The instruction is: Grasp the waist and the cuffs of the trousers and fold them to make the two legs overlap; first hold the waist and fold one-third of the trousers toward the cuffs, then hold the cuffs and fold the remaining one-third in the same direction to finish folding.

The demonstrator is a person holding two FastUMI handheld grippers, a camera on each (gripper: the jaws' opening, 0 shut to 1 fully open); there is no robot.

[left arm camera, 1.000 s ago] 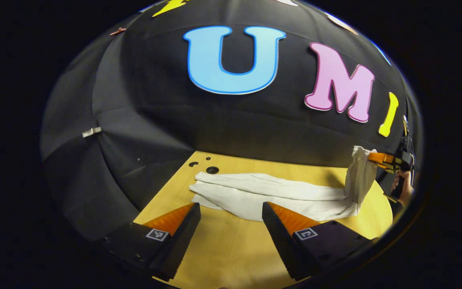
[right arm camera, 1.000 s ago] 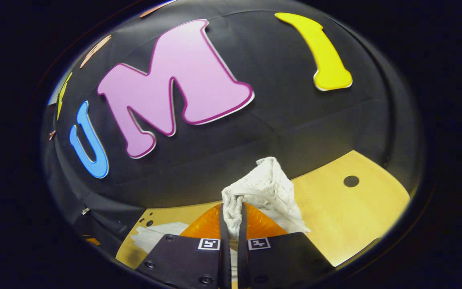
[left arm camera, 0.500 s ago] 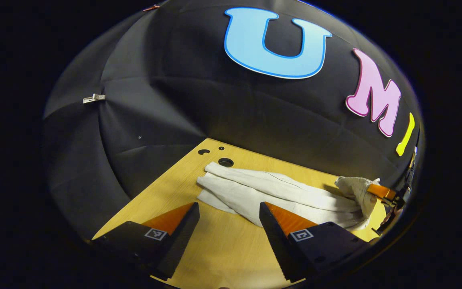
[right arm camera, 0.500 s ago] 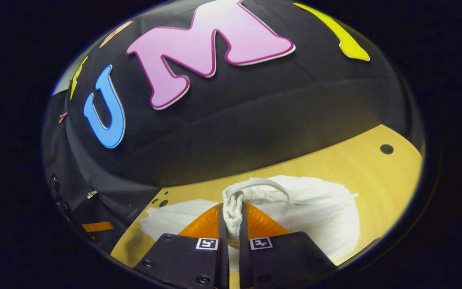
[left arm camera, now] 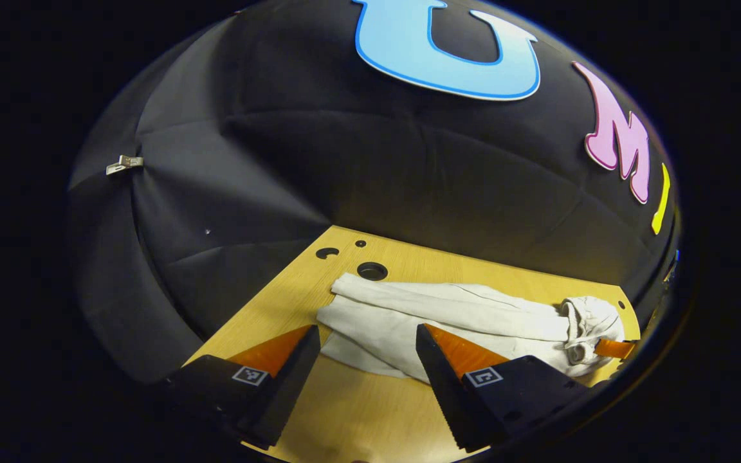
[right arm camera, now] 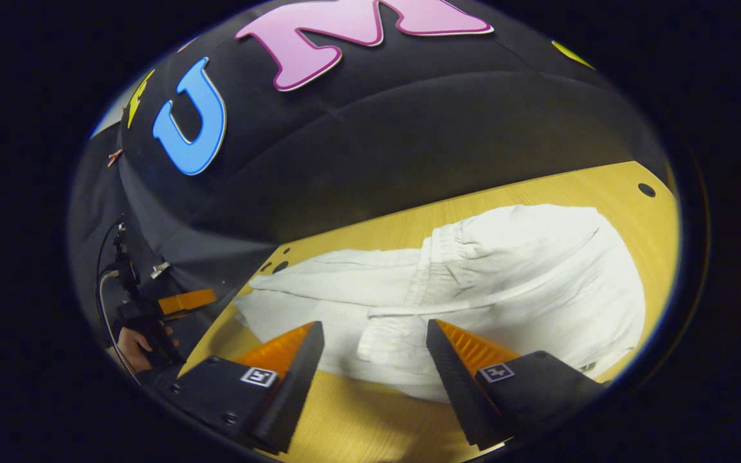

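Left gripper [left arm camera: 364,334]: jaws spread wide with nothing between them, hovering over bare wood just short of the trousers' near edge; the wedge-shaped fingers [left arm camera: 280,350] carry ribbed inner faces and saw-toothed edges, each with a small square marker on its base.

Left-side hand [right arm camera: 129,344]: in the right gripper view, at the far left of the trousers and off the table's end, a hand grips the left gripper's dark handle, a cable looping above it.

Trousers [left arm camera: 448,315]: pale, soft, creased cloth lying lengthwise on the table, the legs stacked one over the other; cuff end toward the three holes [left arm camera: 370,271] in the tabletop, waist end bunched into a lump at the opposite end.

Waist [right arm camera: 454,247]: the gathered elastic band lies turned over onto the legs, a drawcord trailing across the cloth below it.

Table [left arm camera: 351,411]: light wood-grain top, smooth, with a rounded corner.

Right gripper [right arm camera: 377,334]: jaws parted wide and holding nothing, poised just above the folded waist part of the trousers; whether the tips touch the cloth cannot be told.
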